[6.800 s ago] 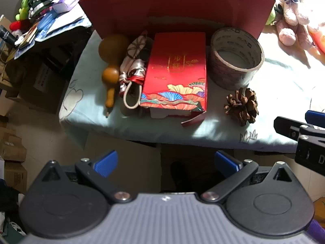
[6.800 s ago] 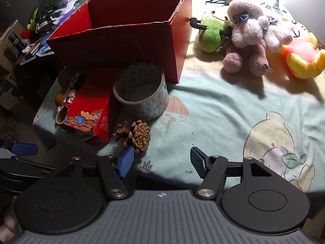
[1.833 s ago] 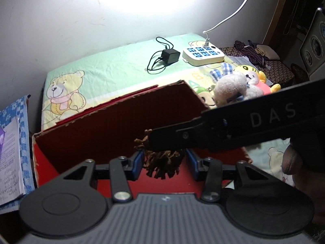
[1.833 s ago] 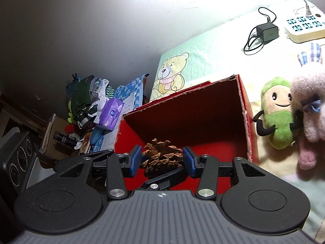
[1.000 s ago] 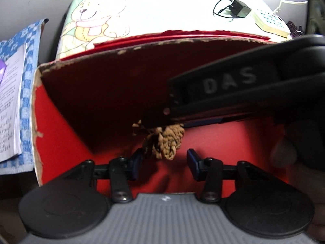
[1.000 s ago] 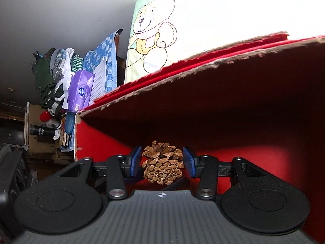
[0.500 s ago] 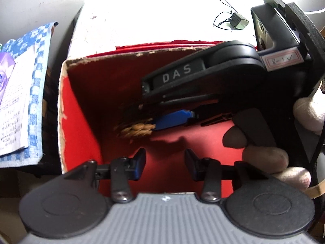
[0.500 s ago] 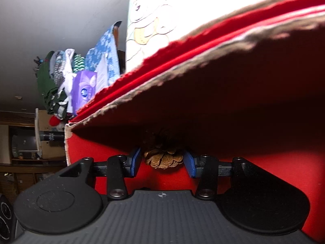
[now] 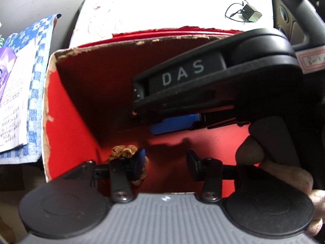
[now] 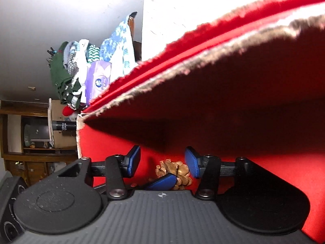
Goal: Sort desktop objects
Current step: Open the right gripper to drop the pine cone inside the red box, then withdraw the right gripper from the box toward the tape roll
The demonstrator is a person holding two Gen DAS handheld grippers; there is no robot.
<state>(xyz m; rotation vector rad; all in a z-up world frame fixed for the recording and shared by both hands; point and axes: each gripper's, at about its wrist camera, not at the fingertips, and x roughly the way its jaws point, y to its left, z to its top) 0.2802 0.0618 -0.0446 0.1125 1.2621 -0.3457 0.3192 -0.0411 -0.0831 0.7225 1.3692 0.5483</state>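
Observation:
A brown pine cone (image 9: 121,150) lies on the floor of the red cardboard box (image 9: 61,126), partly behind my left gripper's left finger. My left gripper (image 9: 165,160) is open and empty above the box floor. My right gripper (image 10: 161,161) is open inside the box; the pine cone (image 10: 176,169) lies loose below and between its blue pads. In the left wrist view the right gripper's black body and one blue pad (image 9: 174,123) reach in from the right.
The box's torn far wall (image 10: 223,65) hangs close over the right gripper. Left of the box lie a blue checked cloth with papers (image 9: 22,93) and a purple pack (image 10: 97,81). A black charger (image 9: 248,13) lies on the bright sheet behind.
My right gripper opened and let go of the pine cone, which now lies on the box floor. Both grippers went lower into the box.

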